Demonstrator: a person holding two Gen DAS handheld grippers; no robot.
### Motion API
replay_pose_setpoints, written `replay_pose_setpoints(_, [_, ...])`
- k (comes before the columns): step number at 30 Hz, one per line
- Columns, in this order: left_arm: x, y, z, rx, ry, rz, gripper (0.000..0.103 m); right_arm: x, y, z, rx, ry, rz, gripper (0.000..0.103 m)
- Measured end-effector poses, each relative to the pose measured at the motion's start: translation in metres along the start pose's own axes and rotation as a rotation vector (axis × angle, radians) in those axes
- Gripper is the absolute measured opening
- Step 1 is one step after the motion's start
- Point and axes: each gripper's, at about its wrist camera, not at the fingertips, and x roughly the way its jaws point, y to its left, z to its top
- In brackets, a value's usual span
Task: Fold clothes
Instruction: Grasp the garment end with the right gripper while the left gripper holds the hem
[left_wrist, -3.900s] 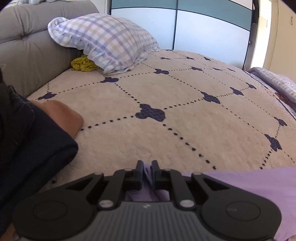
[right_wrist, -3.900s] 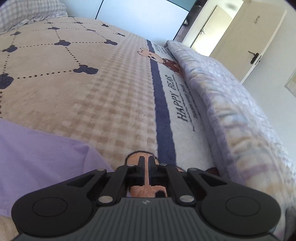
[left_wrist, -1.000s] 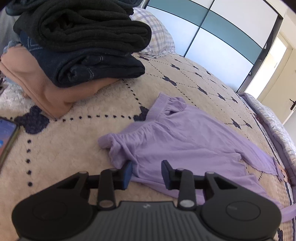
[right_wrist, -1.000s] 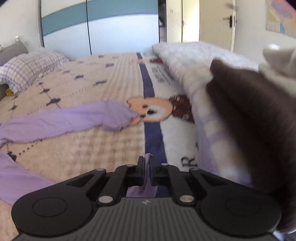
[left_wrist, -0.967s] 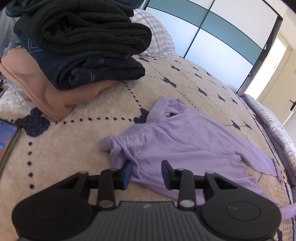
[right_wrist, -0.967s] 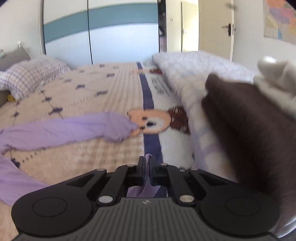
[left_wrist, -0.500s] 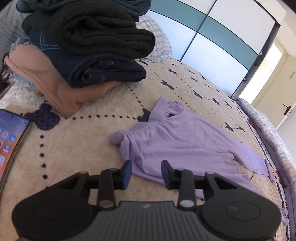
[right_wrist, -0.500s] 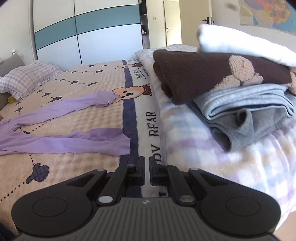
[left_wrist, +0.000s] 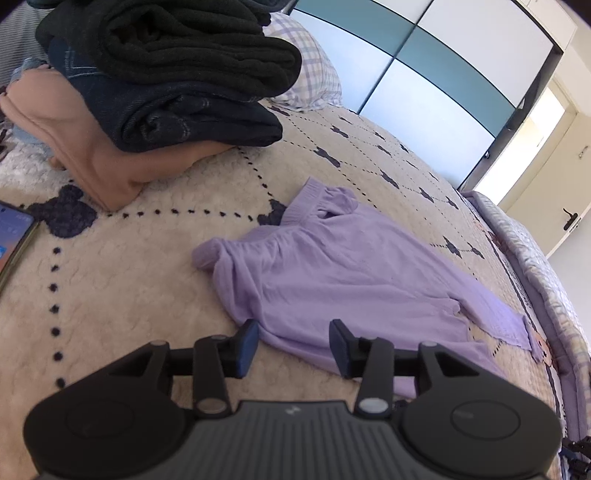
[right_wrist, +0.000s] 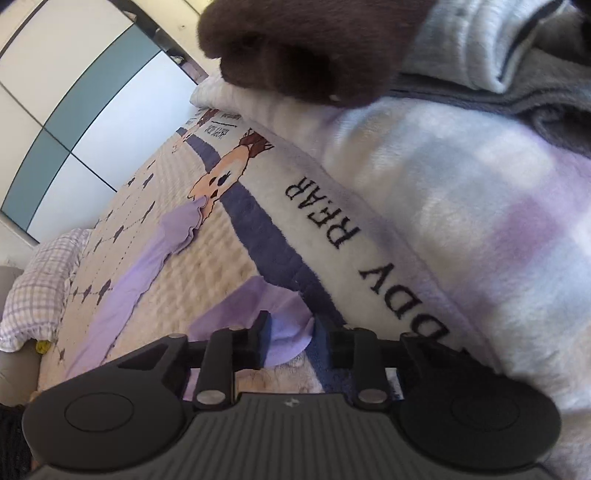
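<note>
Purple garment (left_wrist: 332, 273) spread in left view; cuff only in right.

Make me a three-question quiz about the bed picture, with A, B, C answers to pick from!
1. Where is the phone?
A. on top of the stack of clothes
B. at the left edge of the bed cover
C. on the purple top

2. What colour is the top spread on the bed cover?
A. purple
B. green
C. red

3. How are the left tongs?
A. shut on the top
B. shut on nothing
C. open

Answers:
1 B, it lies on the cover by the left edge.
2 A, the fabric is light purple.
3 C, a wide gap shows between the fingers, over the top's edge.
</note>
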Motion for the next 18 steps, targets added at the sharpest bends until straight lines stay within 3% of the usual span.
replay_pose_setpoints(1, [0.002, 0.000, 0.002, 0.012, 0.002, 0.016, 0.000, -0.001, 0.000, 0.003, 0.019, 0.018, 0.029, 0.004])
replay_pose_setpoints(6, [-0.008, 0.001, 0.009, 0.035, -0.012, 0.012, 0.000, -0.061, -0.009, 0.025, 0.061, -0.068, 0.142, 0.004])
replay_pose_setpoints(9, [-0.018, 0.010, 0.012, -0.021, -0.013, -0.018, 0.000, -0.082, -0.021, 0.031, 0.085, -0.056, 0.167, 0.004])
replay_pose_setpoints(15, [-0.033, 0.020, 0.009, 0.003, -0.012, 0.005, 0.000, -0.080, -0.043, 0.006, 0.016, 0.038, 0.099, 0.004])
replay_pose_setpoints(18, [-0.037, 0.028, 0.007, 0.015, -0.007, 0.020, 0.000, -0.080, -0.038, -0.005, -0.066, 0.039, 0.060, 0.004])
